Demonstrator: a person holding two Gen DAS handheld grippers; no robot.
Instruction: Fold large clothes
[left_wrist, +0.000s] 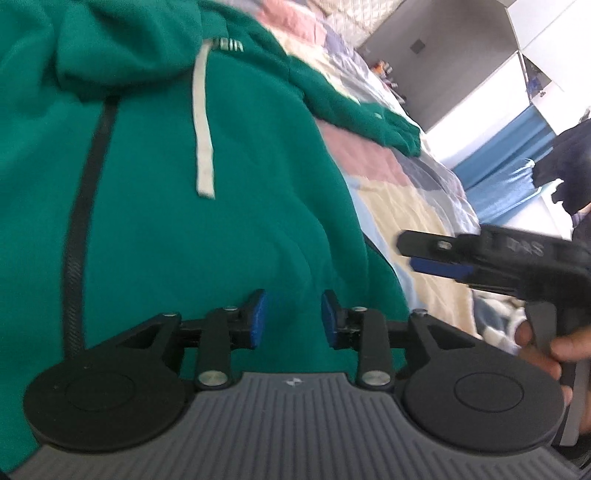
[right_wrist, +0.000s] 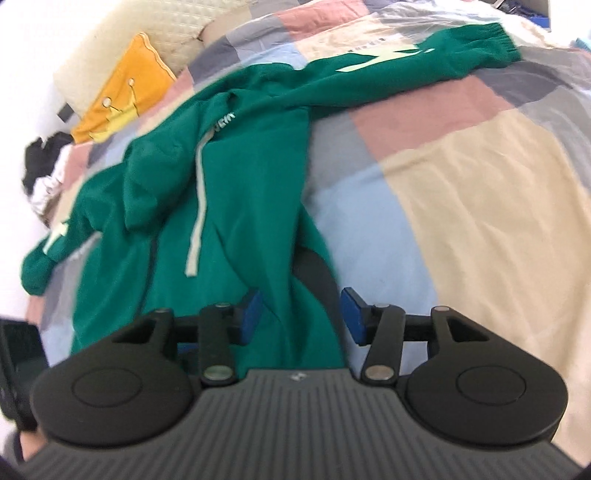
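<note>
Green fleece hoodie is soft and limp; grip its hem, frame bottom. Left gripper and right gripper are released.

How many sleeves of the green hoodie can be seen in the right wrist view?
2: one sleeve stretches toward the upper right across the quilt; the other sleeve lies bunched at the left edge.

A bed with a patchwork quilt carries 1 green hoodie and 1 yellow pillow.
</note>
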